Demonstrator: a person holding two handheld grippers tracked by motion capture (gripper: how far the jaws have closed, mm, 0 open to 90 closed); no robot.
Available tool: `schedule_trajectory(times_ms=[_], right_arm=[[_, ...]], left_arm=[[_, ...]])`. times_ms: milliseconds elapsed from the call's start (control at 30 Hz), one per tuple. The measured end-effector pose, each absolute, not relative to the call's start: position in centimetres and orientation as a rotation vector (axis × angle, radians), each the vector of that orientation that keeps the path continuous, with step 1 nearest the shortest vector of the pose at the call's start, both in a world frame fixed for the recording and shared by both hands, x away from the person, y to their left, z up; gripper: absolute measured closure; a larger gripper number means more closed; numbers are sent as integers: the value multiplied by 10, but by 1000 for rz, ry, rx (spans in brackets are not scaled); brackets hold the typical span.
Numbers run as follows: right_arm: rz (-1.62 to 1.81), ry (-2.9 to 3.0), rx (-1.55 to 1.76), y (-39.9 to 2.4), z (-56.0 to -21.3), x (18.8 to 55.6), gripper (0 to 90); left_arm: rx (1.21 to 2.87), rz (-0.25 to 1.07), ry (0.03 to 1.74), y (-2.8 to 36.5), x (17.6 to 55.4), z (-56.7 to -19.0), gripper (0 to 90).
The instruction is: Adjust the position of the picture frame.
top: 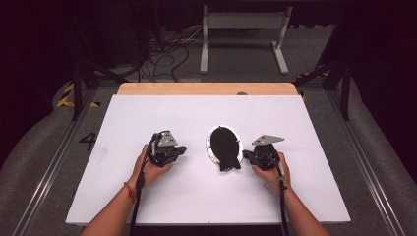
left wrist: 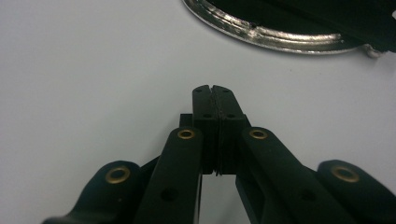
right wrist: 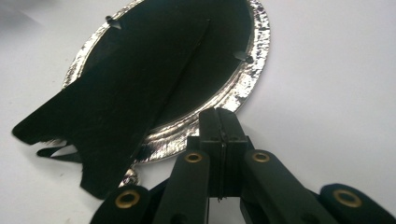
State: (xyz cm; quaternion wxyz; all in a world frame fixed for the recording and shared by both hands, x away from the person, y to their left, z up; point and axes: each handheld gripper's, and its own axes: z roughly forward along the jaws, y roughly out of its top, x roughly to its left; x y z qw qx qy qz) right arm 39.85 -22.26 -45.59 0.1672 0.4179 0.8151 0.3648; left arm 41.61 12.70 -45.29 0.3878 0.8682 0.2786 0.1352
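The white rectangular table top point(top: 196, 196) is brightly and evenly lit from above, while the far room falls into near darkness. Shadows are soft and short. The oval silver frame rim point(right wrist: 252, 74) glints. Near black jaws look slightly blurred.

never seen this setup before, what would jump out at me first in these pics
The eye goes first to the oval silver frame lying near the middle of the white table, with a black sheet across it whose ragged end spills over the frame's near rim. Flanking it are two hand-held grippers resting low on the table, the left gripper off to one side and the right gripper right at the frame's rim, both with jaws pressed shut on nothing.
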Motion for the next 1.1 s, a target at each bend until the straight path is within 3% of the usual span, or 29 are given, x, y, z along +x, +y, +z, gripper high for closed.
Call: schedule_trajectory(times_ms=[1100], right_arm=[[1093, 2439, 1103, -200, -456, 375, 900]], left_arm=[[2267, 296, 641, 116, 408, -457, 861]])
